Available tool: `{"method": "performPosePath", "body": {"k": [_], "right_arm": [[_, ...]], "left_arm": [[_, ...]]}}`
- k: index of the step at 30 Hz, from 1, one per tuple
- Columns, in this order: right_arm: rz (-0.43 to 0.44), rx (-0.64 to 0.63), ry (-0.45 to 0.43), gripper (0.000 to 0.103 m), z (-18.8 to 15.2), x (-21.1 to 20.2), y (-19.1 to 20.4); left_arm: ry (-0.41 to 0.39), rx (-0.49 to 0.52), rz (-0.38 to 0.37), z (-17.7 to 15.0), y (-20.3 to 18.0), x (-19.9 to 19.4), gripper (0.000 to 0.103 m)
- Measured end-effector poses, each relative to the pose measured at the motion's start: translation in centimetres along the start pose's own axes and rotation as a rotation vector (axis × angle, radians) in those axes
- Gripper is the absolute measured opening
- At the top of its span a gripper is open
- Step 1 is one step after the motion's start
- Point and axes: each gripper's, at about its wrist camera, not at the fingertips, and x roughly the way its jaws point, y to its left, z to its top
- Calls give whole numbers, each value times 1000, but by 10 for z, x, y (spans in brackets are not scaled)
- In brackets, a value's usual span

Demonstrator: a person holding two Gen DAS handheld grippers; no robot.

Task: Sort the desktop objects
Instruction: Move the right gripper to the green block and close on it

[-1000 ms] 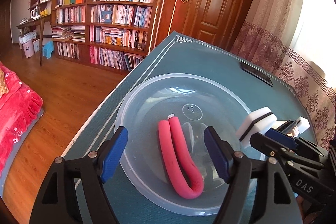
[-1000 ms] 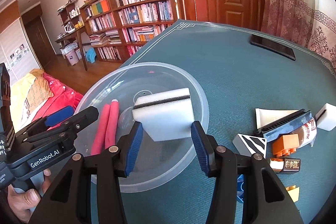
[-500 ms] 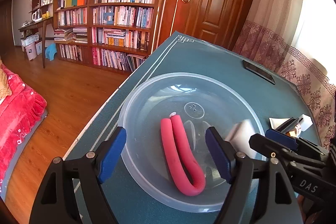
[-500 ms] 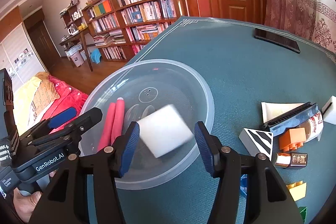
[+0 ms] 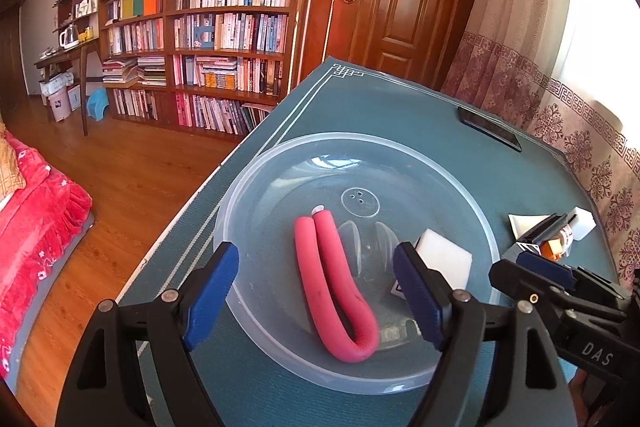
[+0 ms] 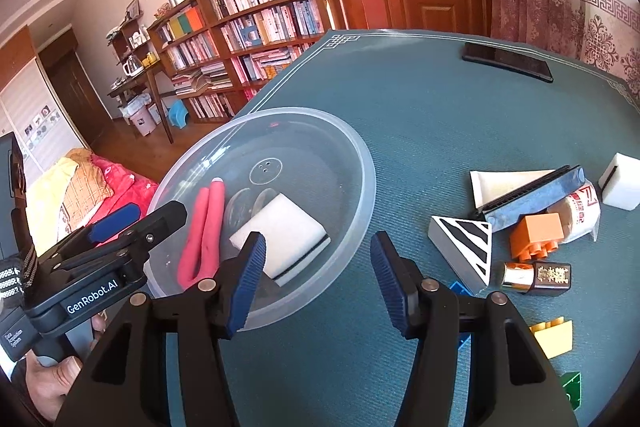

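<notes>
A clear plastic bowl (image 5: pixel 256 195) (image 6: pixel 360 163) sits on the teal table near its left edge. Inside lie a folded pink foam tube (image 5: pixel 332 283) (image 6: pixel 204 227) and a white sponge with a black layer (image 5: pixel 444 259) (image 6: pixel 288 231). My left gripper (image 5: pixel 316 297) hovers open over the bowl's near side, the pink tube between its fingers without contact. My right gripper (image 6: pixel 316 279) is open and empty above the bowl's near right rim, just clear of the sponge. Right of the bowl lie a striped white wedge (image 6: pixel 464 239), an orange brick (image 6: pixel 538 233), a harmonica (image 6: pixel 532 195) and a second white sponge (image 6: pixel 622 181).
A black phone (image 6: pixel 506 61) lies at the table's far side. A small dark bottle (image 6: pixel 538 275), a yellow brick (image 6: pixel 554 339), and blue and green pieces sit near the front right. The table's left edge drops to a wooden floor with a bookshelf and a red bed.
My right gripper opened and let the white sponge fall into the bowl, then drew back toward the right. The left gripper stayed open and barely moved.
</notes>
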Motion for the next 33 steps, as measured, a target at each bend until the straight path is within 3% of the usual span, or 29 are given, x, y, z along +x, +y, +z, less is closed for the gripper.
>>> {"method": "performPosePath", "body": {"k": [16, 33], "right_arm": [[-52, 78, -25, 58, -25, -31, -41], [-163, 151, -57, 58, -56, -71, -91]], "left_arm": [[10, 71, -38, -9, -43, -4, 87], [33, 164, -97, -20, -90, -7, 88]]}}
